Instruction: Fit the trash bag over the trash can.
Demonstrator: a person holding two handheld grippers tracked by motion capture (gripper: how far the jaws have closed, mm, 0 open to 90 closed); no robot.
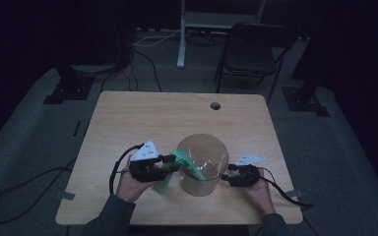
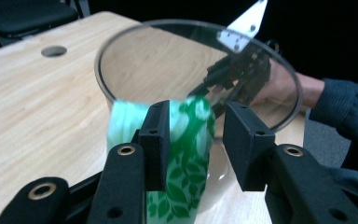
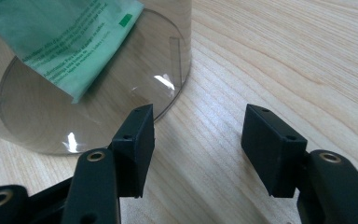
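A dim room with grey carpet surrounds a pale wooden table (image 1: pixel 128 118), which has a round cable hole near its far edge. The left gripper (image 2: pixel 196 135) has its jaws parted about halfway, with a green bag (image 2: pixel 186 154) between them: the bag lies against the left jaw's inner face, a gap separates it from the right jaw, and no pad presses on it. The bag is thin, glossy plastic, mint green with a darker leaf print on one side, and it is draped over the near rim of a clear jar (image 2: pixel 121 42). In the right gripper view the part inside the jar hangs down toward the base, pale green with fine printed text and a small dark green square. The jar is a wide, straight-walled, transparent cylinder standing upright on the table near its front edge, between the two hands. The right gripper (image 3: pixel 198 144) stands open with nothing between its jaws, low over bare wood just beside the jar's foot. In the high view the left gripper (image 1: pixel 170 164) is at the jar's left rim, the right gripper (image 1: pixel 229 174) at its right side.
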